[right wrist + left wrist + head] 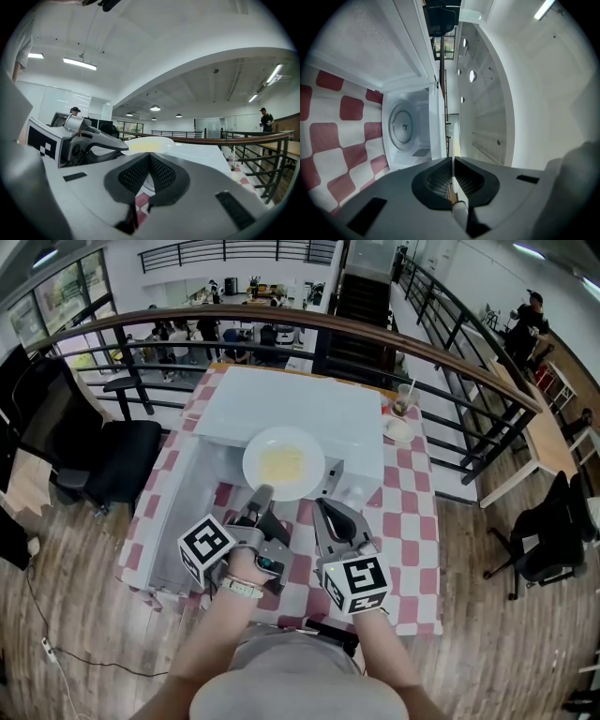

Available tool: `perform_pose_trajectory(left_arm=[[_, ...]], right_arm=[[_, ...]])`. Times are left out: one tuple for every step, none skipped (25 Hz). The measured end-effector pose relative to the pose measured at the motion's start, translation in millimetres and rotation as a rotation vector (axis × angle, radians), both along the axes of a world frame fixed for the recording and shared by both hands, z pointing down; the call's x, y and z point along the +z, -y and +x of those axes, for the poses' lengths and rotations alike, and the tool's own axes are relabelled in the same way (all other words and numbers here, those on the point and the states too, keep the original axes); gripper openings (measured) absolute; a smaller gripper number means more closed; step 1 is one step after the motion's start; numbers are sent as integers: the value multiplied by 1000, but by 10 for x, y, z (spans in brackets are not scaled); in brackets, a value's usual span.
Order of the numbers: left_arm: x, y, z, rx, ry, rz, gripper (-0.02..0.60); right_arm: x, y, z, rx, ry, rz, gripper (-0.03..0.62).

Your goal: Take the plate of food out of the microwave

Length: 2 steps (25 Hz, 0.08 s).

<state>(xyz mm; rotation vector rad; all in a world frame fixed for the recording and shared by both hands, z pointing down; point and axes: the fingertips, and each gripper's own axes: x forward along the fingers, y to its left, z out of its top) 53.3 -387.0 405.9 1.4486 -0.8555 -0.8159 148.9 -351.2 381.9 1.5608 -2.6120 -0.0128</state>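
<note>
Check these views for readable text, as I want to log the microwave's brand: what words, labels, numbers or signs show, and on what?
None: no word, brand or number can be read in any view.
The marker cube on the left gripper and the one on the right gripper bear only black-and-white square patterns, no letters.
The microwave shows plain white, no label.
The plate is unprinted.

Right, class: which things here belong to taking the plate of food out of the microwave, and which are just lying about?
In the job: plate of food, left gripper clamped on its rim, open microwave.
Lying about: cup, small dish, office chair.
</note>
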Motion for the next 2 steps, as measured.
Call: perform_pose_trajectory(left_arm=[[4, 6, 3, 0, -2, 0, 15], [8, 12, 7, 0, -3, 0, 15]], right_arm=[[3, 3, 4, 0, 0, 0, 26], [6, 7, 8, 1, 0, -1, 26]])
